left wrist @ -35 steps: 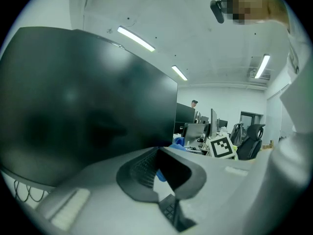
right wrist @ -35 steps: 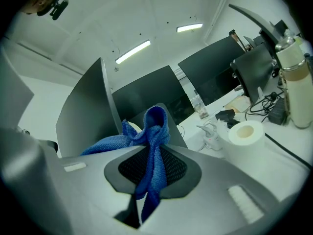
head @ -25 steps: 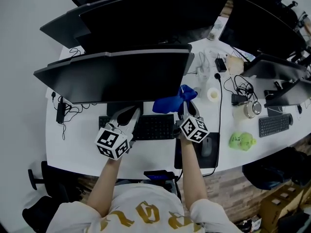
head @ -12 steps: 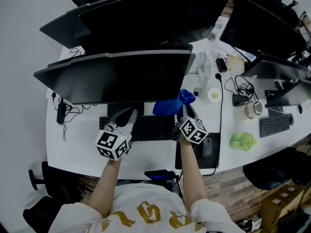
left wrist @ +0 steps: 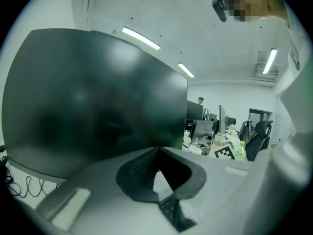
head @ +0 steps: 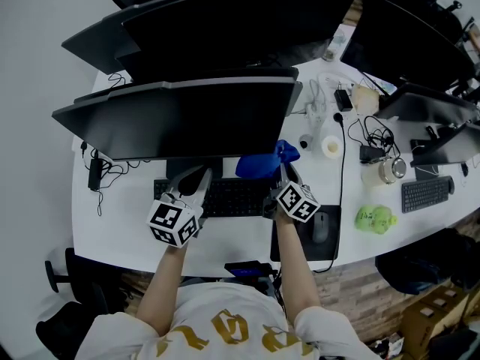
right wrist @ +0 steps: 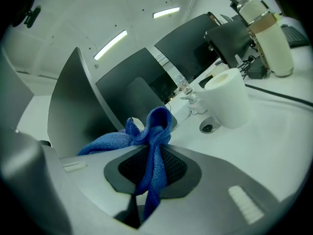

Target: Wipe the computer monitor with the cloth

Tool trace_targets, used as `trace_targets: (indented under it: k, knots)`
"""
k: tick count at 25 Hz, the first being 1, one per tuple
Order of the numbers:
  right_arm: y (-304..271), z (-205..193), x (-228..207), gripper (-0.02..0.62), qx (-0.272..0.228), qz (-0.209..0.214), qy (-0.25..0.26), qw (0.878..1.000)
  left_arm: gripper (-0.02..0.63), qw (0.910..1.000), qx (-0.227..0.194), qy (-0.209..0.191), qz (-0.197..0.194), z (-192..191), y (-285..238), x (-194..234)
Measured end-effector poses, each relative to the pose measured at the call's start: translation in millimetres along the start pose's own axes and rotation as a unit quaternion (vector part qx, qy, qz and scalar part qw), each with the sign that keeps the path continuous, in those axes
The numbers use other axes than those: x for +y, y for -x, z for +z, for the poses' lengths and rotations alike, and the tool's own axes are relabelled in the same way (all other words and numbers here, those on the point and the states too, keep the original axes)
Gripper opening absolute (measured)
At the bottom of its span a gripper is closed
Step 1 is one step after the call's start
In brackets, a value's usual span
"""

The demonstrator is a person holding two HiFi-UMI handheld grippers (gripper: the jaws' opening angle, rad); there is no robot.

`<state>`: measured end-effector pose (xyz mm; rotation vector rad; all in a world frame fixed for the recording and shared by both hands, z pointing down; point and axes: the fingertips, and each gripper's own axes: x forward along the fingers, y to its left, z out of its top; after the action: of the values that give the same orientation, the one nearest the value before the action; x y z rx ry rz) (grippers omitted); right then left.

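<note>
Right gripper view: my right gripper (right wrist: 150, 168) is clamped on the blue cloth (right wrist: 155, 127), held near the monitor (head: 180, 118), by its lower right corner. Soft, light and floppy, I judge; the pinch at its bunched middle suits it. My left gripper (left wrist: 156, 153) is closed, empty.
</note>
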<state>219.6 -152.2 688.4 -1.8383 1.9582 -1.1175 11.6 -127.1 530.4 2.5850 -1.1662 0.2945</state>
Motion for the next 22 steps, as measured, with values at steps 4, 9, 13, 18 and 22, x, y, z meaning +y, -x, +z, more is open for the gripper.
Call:
trace_targets:
  k: [4, 9, 13, 18, 22]
  knots:
    - [-0.1, -8.6, -2.3, 0.071, 0.017, -0.005, 0.01, 1.0, 0.112, 1.0, 0.0, 0.0, 0.001, -1.1, 0.6, 0.5]
    - [-2.2, -25.1, 4.1, 0.071, 0.048, 0.012, 0.016, 0.999, 0.112, 1.0, 0.0, 0.0, 0.004, -0.6, -0.2, -0.7]
    - [-7.7, -34.2, 36.4, 0.078, 0.059, 0.051, 0.055, 0.995, 0.112, 1.0, -0.003, -0.001, 0.007, 1.9, 0.8, 0.3]
    - [-12.6, -34.7, 50.8, 0.078, 0.055, 0.062, 0.062, 0.995, 0.112, 0.9998, -0.005, 0.0, 0.019, 3.4, 6.4, 7.1]
    - [-15.1, -40.5, 58.0, 0.078, 0.06, 0.073, 0.074, 0.993, 0.112, 0.9997, -0.007, 0.003, 0.025, 2.5, 11.7, 13.0]
